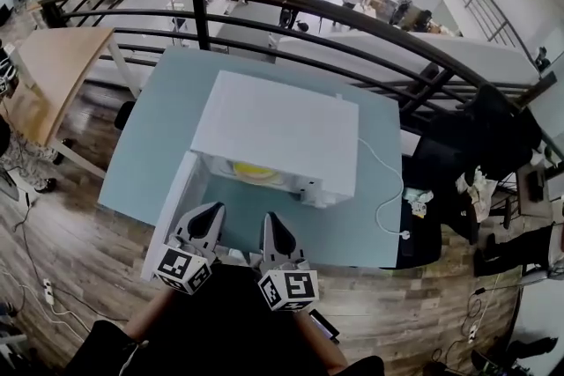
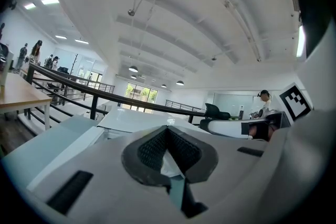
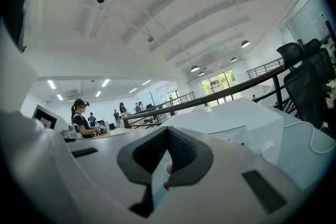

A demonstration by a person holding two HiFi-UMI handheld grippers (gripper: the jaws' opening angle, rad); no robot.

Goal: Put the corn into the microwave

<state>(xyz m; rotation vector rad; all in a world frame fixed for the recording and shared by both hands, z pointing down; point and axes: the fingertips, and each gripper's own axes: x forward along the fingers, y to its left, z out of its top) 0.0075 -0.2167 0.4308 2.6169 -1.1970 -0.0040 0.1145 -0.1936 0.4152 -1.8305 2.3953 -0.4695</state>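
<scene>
A boxy white microwave (image 1: 282,132) sits on the smooth, pale blue-green counter (image 1: 167,101), its flat door (image 1: 173,211) open toward the near left. The yellow corn (image 1: 254,171) lies inside the cavity, just behind the open front. A thin white cord (image 1: 385,180) curls off to the right. Both tools are held side by side at the near counter edge, pointing about level at the opening. The left tool (image 1: 210,212) has its dark ribbed pads (image 2: 152,147) pressed together, empty. The right tool (image 1: 271,219) is likewise closed on nothing. Each carries a cube (image 1: 183,267) with square markers.
</scene>
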